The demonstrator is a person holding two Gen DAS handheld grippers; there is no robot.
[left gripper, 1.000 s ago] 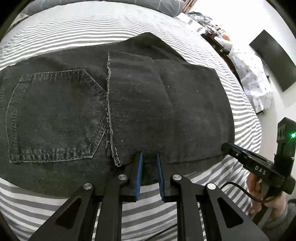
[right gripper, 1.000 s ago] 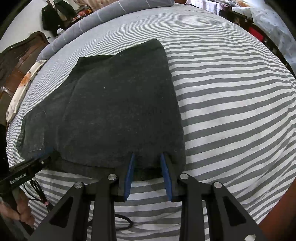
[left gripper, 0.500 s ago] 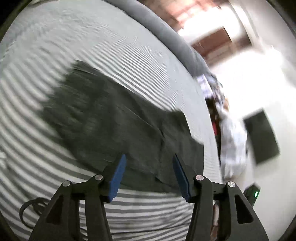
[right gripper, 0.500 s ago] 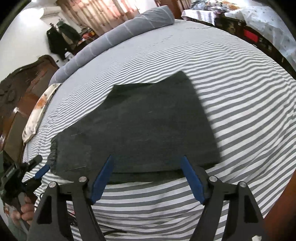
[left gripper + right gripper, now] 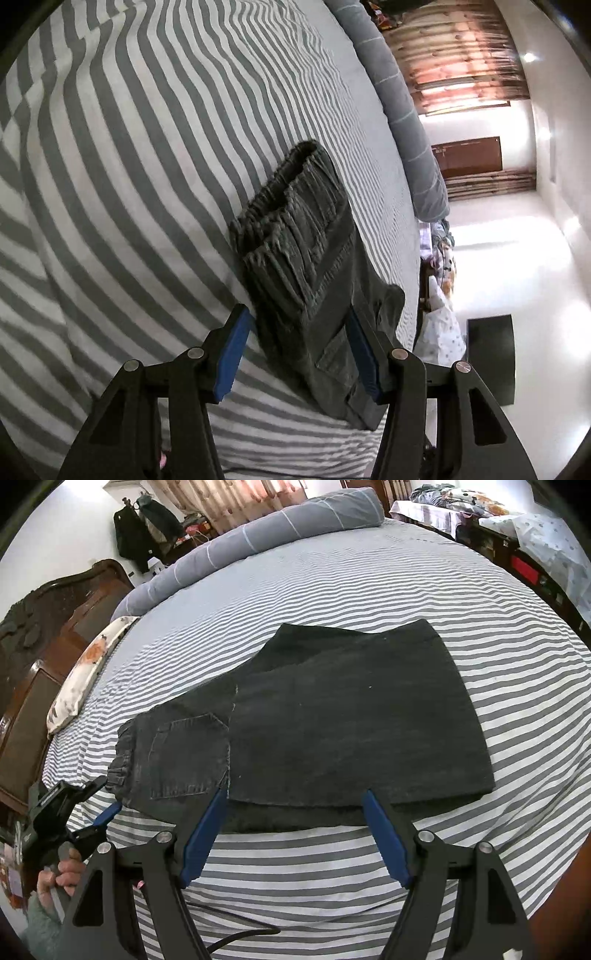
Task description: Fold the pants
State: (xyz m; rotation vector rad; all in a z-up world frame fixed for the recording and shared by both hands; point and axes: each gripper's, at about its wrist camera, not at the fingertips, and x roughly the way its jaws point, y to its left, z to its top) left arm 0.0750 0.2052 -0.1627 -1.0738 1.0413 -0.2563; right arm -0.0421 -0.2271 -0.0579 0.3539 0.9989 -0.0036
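A bedroom in a home; a wide bed (image 5: 332,572) under a grey-and-white striped sheet fills most of both views; a long grey rolled duvet (image 5: 258,535) lies along its far edge at the top of the right wrist view; a floral pillow (image 5: 85,668) sits at the left edge beside a dark carved wooden headboard (image 5: 44,627); dark coats (image 5: 144,528) hang on the white wall at the upper left; patterned curtains (image 5: 229,498) glow at the top; heaped bedding (image 5: 461,498) crowds the upper right; a dark flat screen (image 5: 489,358) hangs on the wall at the lower right of the left wrist view.
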